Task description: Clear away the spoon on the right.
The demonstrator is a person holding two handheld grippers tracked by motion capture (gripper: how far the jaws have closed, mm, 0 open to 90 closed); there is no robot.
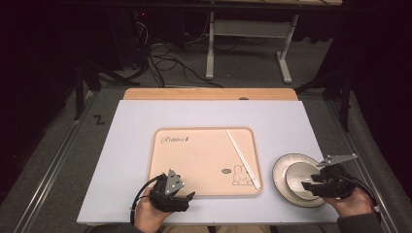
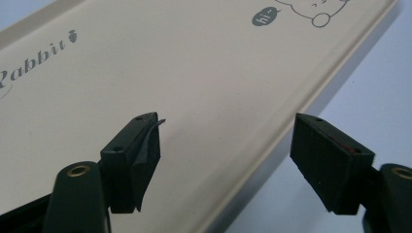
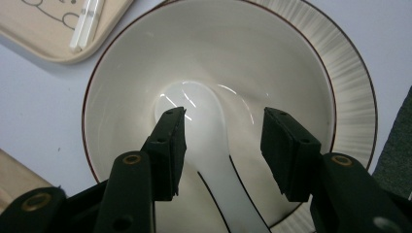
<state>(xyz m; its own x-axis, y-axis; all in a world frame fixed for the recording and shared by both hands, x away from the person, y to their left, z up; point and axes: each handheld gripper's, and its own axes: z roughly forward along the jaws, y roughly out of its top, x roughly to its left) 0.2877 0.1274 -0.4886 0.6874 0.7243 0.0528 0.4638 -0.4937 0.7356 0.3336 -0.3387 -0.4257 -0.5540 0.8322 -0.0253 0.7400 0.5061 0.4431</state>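
Note:
A beige tray (image 1: pixel 194 160) printed with a rabbit lies in the middle of the white mat, and a pair of white chopsticks (image 1: pixel 241 155) rests along its right side. Right of it a white bowl (image 1: pixel 294 177) sits on a ribbed plate (image 1: pixel 279 172). In the bowl (image 3: pixel 272 63) lies a white spoon (image 3: pixel 204 116). My right gripper (image 3: pixel 223 128) is open, one jaw on each side of the spoon's handle, not closed on it. My left gripper (image 2: pixel 226 141) is open at the tray's (image 2: pixel 194 73) front edge, one jaw over the tray and the other over the mat.
The white mat (image 1: pixel 126 160) covers most of the wooden table. The chopsticks' (image 3: pixel 87 22) near end lies close to the plate's rim (image 3: pixel 350 82). Past the table's far edge the floor holds cables (image 1: pixel 165 63) and a white stand (image 1: pixel 248 43).

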